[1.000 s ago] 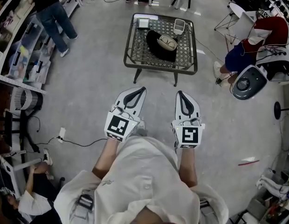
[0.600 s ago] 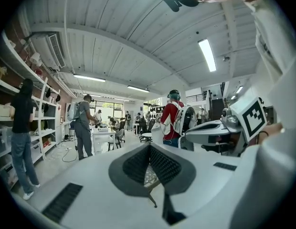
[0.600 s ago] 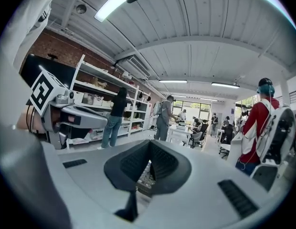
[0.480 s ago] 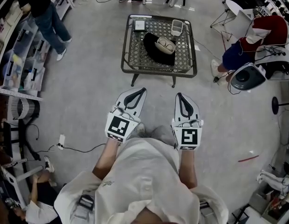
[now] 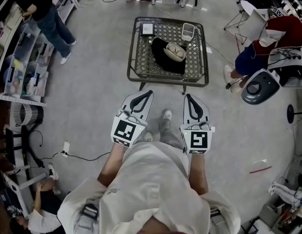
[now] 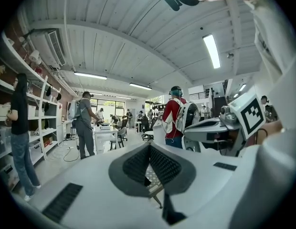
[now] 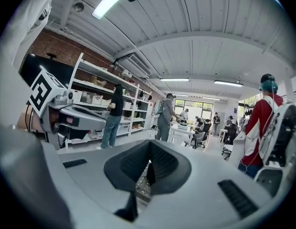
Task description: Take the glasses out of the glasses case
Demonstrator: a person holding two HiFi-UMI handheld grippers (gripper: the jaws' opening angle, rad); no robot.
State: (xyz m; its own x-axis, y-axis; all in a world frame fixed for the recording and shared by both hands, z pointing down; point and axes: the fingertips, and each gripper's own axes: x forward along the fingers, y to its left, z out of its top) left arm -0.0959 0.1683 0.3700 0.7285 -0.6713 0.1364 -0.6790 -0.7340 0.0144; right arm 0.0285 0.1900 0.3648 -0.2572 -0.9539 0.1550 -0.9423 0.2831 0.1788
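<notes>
White left tool (image 5: 149, 92), right tool (image 5: 187, 96) level, parallel, shut.

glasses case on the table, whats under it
The glasses case lies on a black cloth, which lies on the mesh table. The cloth hides the mesh beneath; the case's inside cannot be made out.

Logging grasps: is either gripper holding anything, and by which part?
Nothing is held. The left gripper and right gripper are both shut and empty; the case lies on the table, apart from both.
</notes>
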